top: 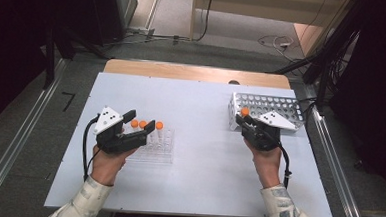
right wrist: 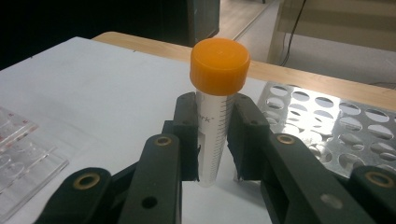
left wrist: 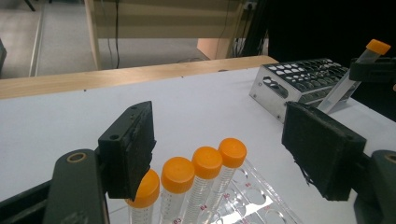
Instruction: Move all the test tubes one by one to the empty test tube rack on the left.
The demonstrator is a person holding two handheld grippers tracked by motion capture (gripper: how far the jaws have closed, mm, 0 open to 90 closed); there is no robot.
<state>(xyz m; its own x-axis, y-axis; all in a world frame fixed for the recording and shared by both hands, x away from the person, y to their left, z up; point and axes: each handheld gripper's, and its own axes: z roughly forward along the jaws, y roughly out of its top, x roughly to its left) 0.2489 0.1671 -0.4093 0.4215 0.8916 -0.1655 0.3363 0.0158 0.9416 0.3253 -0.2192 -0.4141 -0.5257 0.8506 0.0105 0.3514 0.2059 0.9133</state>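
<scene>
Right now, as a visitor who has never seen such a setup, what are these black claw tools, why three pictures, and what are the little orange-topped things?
A person sits at a white table with a hand-held black two-jaw gripper in each hand. One picture looks down from above; the other two come from cameras riding on each gripper. The right gripper is shut on a clear plastic tube with an orange cap, held beside a perforated metal rack. The left gripper is open, its jaws either side of four more orange-capped tubes that stand in a clear plastic rack.
</scene>
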